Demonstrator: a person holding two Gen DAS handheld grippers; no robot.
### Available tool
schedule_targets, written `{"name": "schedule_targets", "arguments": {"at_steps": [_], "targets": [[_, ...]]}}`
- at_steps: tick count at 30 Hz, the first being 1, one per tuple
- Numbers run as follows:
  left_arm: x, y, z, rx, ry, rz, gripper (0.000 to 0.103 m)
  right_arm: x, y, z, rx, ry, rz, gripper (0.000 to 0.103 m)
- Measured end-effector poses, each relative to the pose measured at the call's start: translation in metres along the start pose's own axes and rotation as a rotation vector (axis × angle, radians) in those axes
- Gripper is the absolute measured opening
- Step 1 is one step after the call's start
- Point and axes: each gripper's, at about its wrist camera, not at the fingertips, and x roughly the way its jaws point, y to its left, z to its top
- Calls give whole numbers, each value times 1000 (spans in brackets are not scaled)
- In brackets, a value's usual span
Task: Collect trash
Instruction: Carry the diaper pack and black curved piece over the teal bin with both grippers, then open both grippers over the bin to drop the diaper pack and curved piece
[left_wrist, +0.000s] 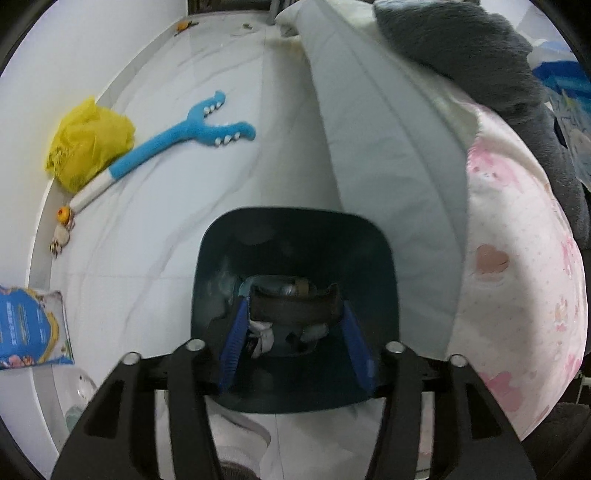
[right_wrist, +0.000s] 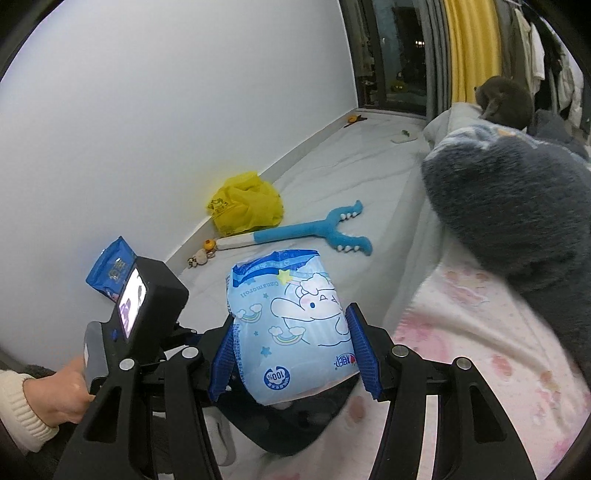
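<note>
While the right gripper (right_wrist: 291, 354) is pinching a light-blue tissue pack (right_wrist: 291, 325) between its blue pads (right_wrist: 360, 350), the pack is standing up out of the jaws and filling the space ahead of them. Its printing is reading upside down in the right wrist view: "Cinnamoroll" near the far end, a round "100%" badge close to the jaws, and a small red-and-blue logo I cannot read. A white cartoon dog with rainbows and stars is covering the face.

Beyond and left of these jaws, a crumpled yellow plastic bag (right_wrist: 243, 206) is lying against the wall, touching the blue toy stick (right_wrist: 303, 230) just beside it. Left of the jaws, the person's left hand (right_wrist: 62, 391) is gripping the other device, and a blue snack packet (right_wrist: 110, 269) is showing behind it; its text is too small to read.

In the left wrist view, the left gripper (left_wrist: 293, 332) is spreading its jaws inside the dark teal bin (left_wrist: 295, 240), holding nothing. Between and beyond the pads (left_wrist: 236, 328), a dark curved strip and white scraps are lying at the bottom. Right of the jaws a pink-patterned quilt (left_wrist: 517, 277) is bulging.
</note>
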Motion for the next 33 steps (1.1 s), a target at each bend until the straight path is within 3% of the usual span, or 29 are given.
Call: {"name": "schedule_targets", "arguments": {"at_steps": [4,11,16,24,33], "targets": [[-5,8,-3,-14,-1,-6,74,15,5,1,6,22,6,57],[-22,22,-4,-38,-49,-12,80,51,7,-2,22,94,-10,57],[-44,30,-1,-38,-145,-9,84,77,8,-9,48,161,-31,57],[-95,34,4,-38,-367,28,93,116,9,-24,85,260,-39,57],[-131,32,8,-41,-514,30,96,143,25,-46,45,357,-66,58]]}}
